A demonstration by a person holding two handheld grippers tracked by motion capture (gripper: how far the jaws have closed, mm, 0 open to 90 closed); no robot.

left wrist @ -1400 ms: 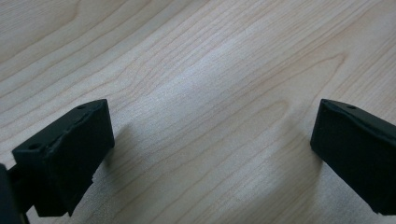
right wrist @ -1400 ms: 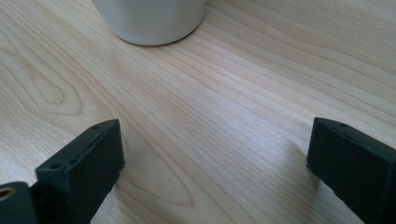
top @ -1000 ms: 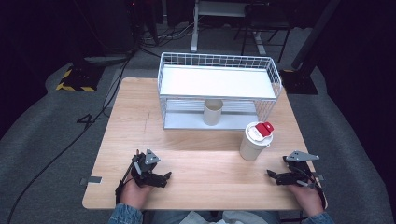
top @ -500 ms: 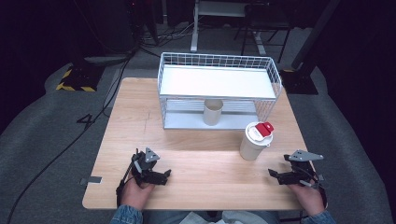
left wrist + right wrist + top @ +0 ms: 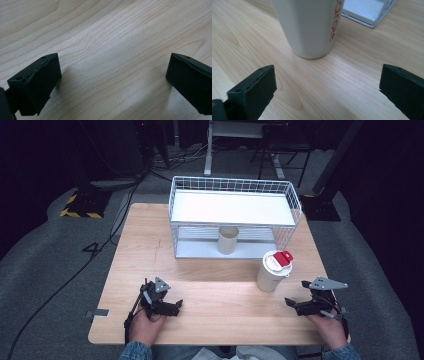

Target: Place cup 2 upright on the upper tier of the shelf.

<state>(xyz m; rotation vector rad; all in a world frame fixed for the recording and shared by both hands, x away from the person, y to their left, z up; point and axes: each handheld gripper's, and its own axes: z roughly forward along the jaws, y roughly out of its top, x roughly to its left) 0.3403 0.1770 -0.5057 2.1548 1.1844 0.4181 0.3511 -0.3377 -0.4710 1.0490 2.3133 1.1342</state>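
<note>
**Both tongs open, nothing picked up yet**

Low near the table's (image 5: 150, 235) front edge: left tongs (image 5: 172, 306), jaws wide apart over bare wood; right tongs (image 5: 294, 304), jaws spread, aimed at white lidded cup (image 5: 272, 271) just ahead. Small tan cup (image 5: 228, 240) under wire rack (image 5: 235, 210) by far edge. Probably the start; likely next: ease right tongs forward around white cup's base.

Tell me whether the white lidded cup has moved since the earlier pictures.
No. The white lidded cup stands at the same spot by the wire rack's front right corner.
</note>
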